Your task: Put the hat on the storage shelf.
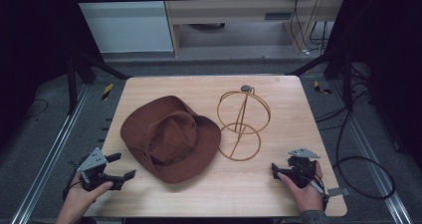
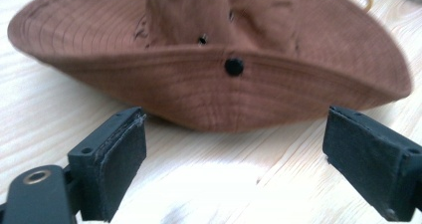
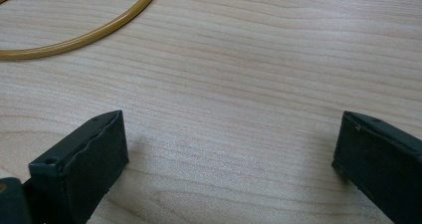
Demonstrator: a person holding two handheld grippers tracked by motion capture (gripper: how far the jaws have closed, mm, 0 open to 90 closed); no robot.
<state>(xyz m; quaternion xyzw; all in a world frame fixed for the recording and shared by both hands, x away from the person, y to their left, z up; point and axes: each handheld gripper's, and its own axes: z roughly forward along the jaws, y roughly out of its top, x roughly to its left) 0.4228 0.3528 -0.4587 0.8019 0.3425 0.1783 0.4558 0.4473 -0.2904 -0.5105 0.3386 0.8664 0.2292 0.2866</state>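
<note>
A brown wide-brimmed hat (image 1: 170, 137) lies crown up on the wooden table (image 1: 214, 84), left of centre. To its right stands a golden wire hat stand (image 1: 243, 123) with a round base ring and a dark knob on top. My left gripper (image 1: 123, 166) rests at the table's front left corner, open, its jaws pointing at the hat's brim (image 2: 219, 92) a short way off. My right gripper (image 1: 281, 170) sits at the front right, open over bare wood, with the stand's base ring (image 3: 94, 30) ahead to its left.
Black frame posts stand at the table's far corners. Cables (image 1: 363, 154) lie on the grey floor to the right. A light wooden cabinet (image 1: 249, 15) stands behind the table. Bare wood lies along the table's front between the two grippers.
</note>
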